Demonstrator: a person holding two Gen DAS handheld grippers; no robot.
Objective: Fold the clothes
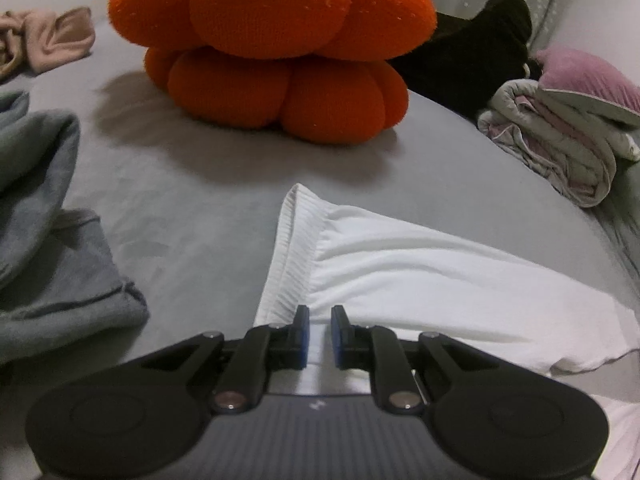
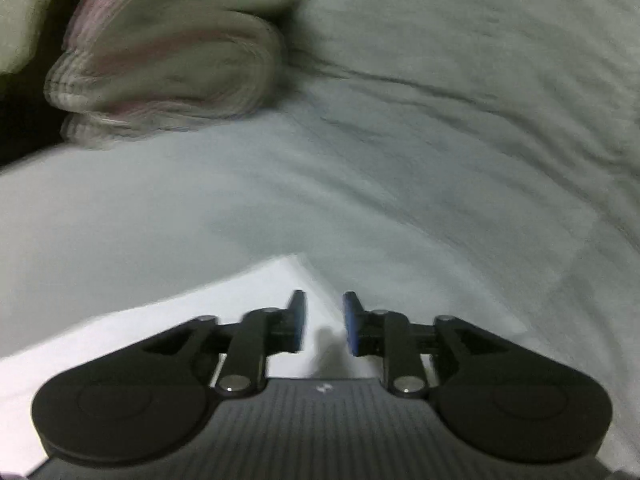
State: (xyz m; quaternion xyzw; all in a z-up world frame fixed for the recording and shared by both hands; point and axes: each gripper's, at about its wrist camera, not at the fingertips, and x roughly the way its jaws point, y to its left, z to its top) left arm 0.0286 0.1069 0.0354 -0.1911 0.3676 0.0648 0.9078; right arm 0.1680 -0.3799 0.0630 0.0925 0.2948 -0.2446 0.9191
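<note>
At the bottom centre of the left wrist view, the left gripper [image 1: 320, 322] sits over the white garment [image 1: 420, 280] near its ribbed waistband [image 1: 290, 252]; whether it pinches cloth I cannot tell, since the pads hide the contact. The right gripper [image 2: 323, 320] hangs released above the garment's corner [image 2: 280, 276], probably to regrasp. That view is blurred.

No readable text, label or number shows on the clothes, bedding or grippers
</note>
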